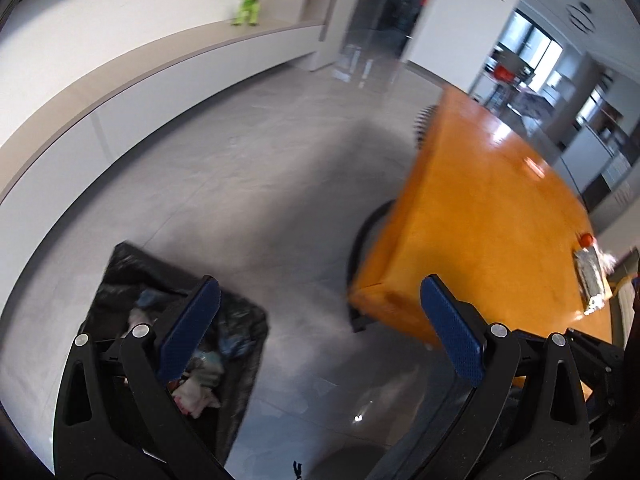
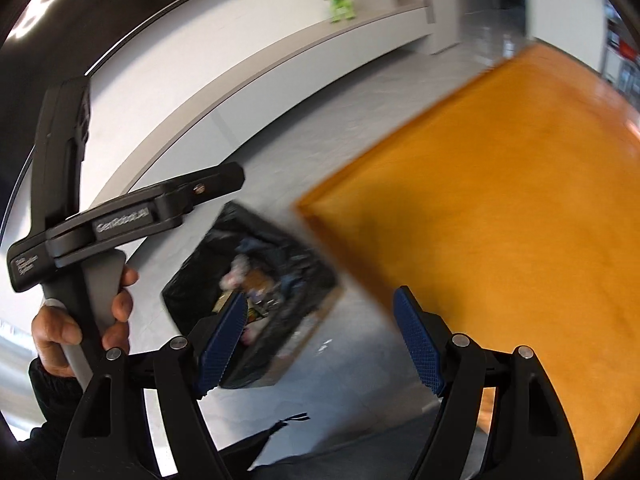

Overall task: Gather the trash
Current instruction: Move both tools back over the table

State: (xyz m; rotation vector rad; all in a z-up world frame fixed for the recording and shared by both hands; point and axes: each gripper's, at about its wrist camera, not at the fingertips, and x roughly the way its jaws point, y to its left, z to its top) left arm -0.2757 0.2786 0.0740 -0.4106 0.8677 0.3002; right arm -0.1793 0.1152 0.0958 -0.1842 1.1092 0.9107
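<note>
A bin lined with a black bag [image 1: 240, 320] stands on the grey floor, with crumpled trash [image 1: 200, 380] inside. It also shows in the right wrist view [image 2: 304, 276], next to the corner of the orange table [image 2: 500, 208]. My left gripper [image 1: 320, 324] is open and empty, above the floor between bin and table [image 1: 480, 208]. My right gripper [image 2: 320, 340] is open and empty, over the bin's right edge. A foil wrapper [image 1: 592, 276] and a small red-capped item [image 1: 587, 239] lie at the table's far right edge. The left gripper's body [image 2: 80, 224] shows held in a hand.
A long white low cabinet [image 1: 120, 92] runs along the wall, with a green toy figure [image 1: 249, 0] on top. A dark curved table base [image 1: 360, 240] shows under the table. A glass doorway [image 1: 380, 12] lies beyond.
</note>
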